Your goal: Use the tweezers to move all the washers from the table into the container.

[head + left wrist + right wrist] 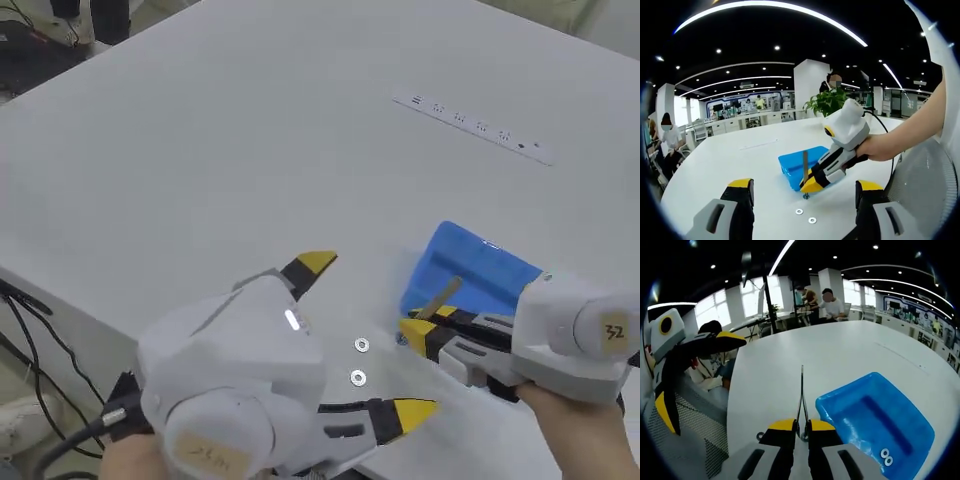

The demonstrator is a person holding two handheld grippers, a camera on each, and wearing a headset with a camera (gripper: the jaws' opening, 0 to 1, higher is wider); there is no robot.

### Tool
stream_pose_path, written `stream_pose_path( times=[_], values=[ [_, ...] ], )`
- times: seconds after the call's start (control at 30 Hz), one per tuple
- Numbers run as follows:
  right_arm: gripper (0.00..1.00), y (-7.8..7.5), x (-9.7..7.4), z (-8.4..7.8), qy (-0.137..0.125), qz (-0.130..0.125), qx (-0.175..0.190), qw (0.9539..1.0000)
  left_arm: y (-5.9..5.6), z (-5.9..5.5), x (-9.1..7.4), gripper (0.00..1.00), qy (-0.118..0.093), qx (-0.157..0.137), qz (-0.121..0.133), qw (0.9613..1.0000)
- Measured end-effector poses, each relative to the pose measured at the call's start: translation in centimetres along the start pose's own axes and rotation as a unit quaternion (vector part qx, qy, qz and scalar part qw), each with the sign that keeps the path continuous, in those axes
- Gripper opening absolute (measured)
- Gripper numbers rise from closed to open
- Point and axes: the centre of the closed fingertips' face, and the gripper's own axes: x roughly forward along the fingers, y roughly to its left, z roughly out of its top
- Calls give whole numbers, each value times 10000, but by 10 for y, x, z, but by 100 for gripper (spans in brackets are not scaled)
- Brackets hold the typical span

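On the white worktop, the left hand-held gripper hangs with its jaws wide apart around two washers. Just right of them, the right hand-held gripper is clamped on the tweezers, whose tips point down, perhaps onto a third washer. They are beside the blue container, which holds two more.

The white tabletop carries few things. Two small metal washers lie flat close to its near edge, a little apart from each other. Just beside them, to the right, a blue container rests on the surface. A third washer may lie at the container's near corner, but it is too small to tell. Toward the far edge lies a long white socket strip.
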Motion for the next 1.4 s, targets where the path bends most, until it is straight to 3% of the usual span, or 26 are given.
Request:
stream_pose_path(
  times=[0.5,0.63,0.93,1.4],
  values=[
    [4,2,0,-2,-36,-13,-219,9998,1,-2,1,84,54,37,4,10000],
    [4,0,-3,-1,-98,-35,14,9999,1,-3,1,84,75,48,3,10000],
    [4,-4,-24,22,-570,-34,364,9977,1,-3,2,83,81,61,-12,9999],
    [4,0,-52,55,-1004,-82,310,9944,1,-5,2,83,114,70,-27,9999]
  ],
)
